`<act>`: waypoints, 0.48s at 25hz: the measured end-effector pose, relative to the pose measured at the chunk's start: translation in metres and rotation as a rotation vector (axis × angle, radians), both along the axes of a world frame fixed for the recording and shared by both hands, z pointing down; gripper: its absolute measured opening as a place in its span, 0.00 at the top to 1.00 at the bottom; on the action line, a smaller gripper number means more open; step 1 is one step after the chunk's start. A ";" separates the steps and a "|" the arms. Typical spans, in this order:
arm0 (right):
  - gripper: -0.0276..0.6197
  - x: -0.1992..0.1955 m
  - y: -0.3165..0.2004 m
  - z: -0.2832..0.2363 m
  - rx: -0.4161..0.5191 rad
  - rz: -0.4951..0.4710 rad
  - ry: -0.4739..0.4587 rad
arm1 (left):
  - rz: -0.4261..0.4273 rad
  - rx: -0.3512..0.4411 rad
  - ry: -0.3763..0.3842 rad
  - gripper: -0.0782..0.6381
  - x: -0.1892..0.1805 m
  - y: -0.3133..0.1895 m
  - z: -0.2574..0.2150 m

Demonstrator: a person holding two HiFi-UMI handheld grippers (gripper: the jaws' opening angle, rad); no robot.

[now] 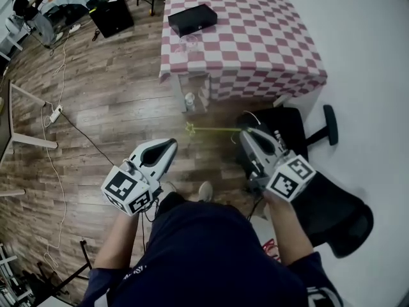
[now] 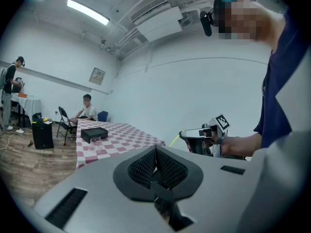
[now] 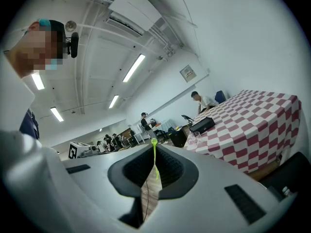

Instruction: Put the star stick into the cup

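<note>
Carrying step: the right gripper (image 1: 246, 136) has its fingers pinched on the star stick (image 1: 217, 130), star toward nine o'clock. The left gripper (image 1: 169, 147) has its fingers closed on nothing. Next, I judge, comes a reach to the cup (image 1: 185, 46) at twelve o'clock on the desk (image 1: 255, 31).

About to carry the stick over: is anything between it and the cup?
Nothing visible. The right gripper holds the star stick over open floor; the cup stands near the table's edge, with the black box behind it.
</note>
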State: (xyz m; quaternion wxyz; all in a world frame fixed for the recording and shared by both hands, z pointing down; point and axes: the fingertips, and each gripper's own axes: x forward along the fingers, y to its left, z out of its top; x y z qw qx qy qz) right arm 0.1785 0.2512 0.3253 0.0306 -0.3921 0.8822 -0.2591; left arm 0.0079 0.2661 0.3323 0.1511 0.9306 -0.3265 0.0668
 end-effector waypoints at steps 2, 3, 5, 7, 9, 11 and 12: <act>0.92 0.006 -0.002 0.002 0.001 -0.002 -0.001 | -0.012 0.004 -0.003 0.85 0.002 0.000 -0.002; 0.92 0.009 -0.003 0.003 -0.001 -0.004 0.001 | -0.017 0.006 -0.004 0.85 0.003 0.000 -0.003; 0.92 0.011 -0.007 0.005 -0.007 -0.006 0.000 | -0.027 0.008 -0.006 0.85 0.003 -0.003 -0.003; 0.92 0.011 -0.013 0.007 -0.012 -0.004 -0.004 | -0.035 0.003 -0.008 0.85 0.002 -0.007 -0.002; 0.92 0.011 -0.021 0.012 -0.018 -0.006 -0.005 | -0.042 0.001 -0.005 0.85 0.000 -0.013 0.000; 0.92 0.008 -0.030 0.016 -0.027 -0.009 -0.003 | -0.048 0.002 0.002 0.85 -0.002 -0.021 0.003; 0.92 0.007 -0.036 0.018 -0.030 -0.010 -0.001 | -0.051 0.001 0.005 0.85 -0.003 -0.025 0.004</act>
